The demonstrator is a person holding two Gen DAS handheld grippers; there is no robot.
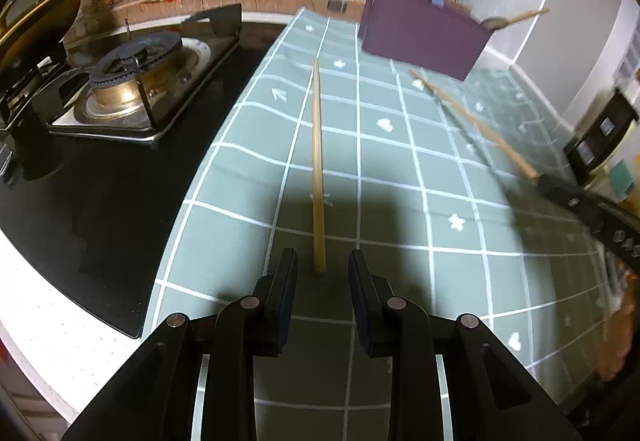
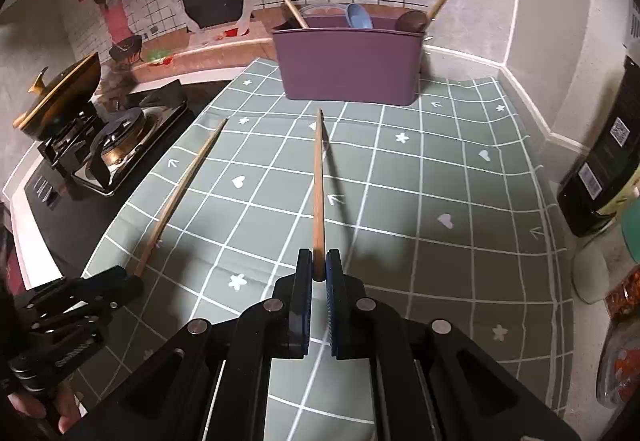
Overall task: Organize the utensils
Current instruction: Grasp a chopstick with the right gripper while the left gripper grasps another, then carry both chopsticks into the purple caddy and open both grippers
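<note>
Right gripper (image 2: 319, 269), bottom centre of the right view: pressed together on the near end of a chopstick (image 2: 318, 185), lifted and pointing up the frame toward the purple bin (image 2: 348, 61) at top centre. Left gripper (image 1: 322, 269), bottom centre of the left view: spread, nothing held, a second chopstick (image 1: 317, 161) lying on the checked cloth (image 1: 400, 241) with its near end between the fingers, seemingly not yet touched.

Partly done, by the look of it: a blue spoon (image 2: 359, 16), a dark ladle (image 2: 412, 21) and another stick (image 2: 286, 1) already standing in the bin. Left to do: both chopsticks.

Dark box (image 2: 600, 161) at the right edge: white labels, a QR-like square, no legible writing.
</note>
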